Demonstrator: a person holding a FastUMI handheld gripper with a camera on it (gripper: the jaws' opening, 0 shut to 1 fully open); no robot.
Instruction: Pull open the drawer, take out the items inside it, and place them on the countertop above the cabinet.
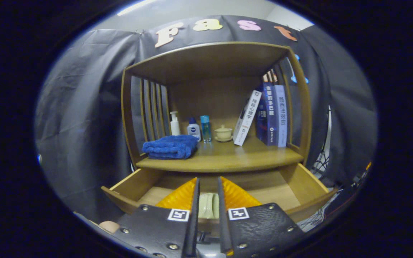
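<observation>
One pale green cup point(208, 205) sits squeezed between the fingers of the hand-held gripper point(208, 204), clenched on it, low over the open drawer point(299, 186). Risk: a thin grip on a smooth cup could slip, or it clips the bench point(224, 161) edge rising. Beyond, a blue towel point(170, 147) crowds the bench's left side.
</observation>
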